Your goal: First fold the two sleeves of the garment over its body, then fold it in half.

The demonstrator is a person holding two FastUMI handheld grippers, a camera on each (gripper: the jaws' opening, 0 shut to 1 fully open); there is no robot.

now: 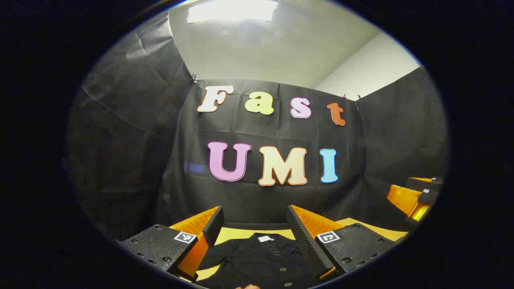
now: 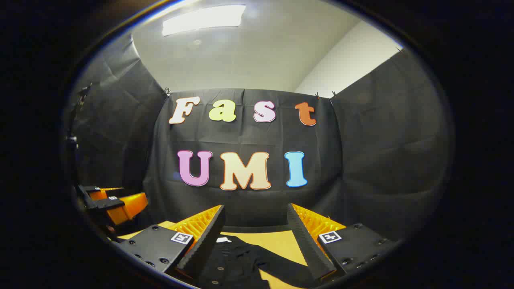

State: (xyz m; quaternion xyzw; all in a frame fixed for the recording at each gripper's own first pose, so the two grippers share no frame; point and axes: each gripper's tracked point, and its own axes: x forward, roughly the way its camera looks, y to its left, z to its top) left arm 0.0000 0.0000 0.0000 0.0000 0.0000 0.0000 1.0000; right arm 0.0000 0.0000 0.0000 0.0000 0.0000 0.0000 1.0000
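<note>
A black buttoned garment lies flat on the yellow table, collar with a white tag toward the far wall. In the left gripper view my left gripper hovers above it, open, nothing between its fingers. In the right gripper view the same garment lies below my right gripper, also open and empty, with a sleeve stretching right across the table. The right gripper appears at the far right of the left gripper view, and the left gripper at the far left of the right gripper view.
Black cloth walls close the booth behind and on both sides of the table. A white ceiling with a light panel is overhead. A fingertip peeks in at the bottom edge of the left gripper view.
</note>
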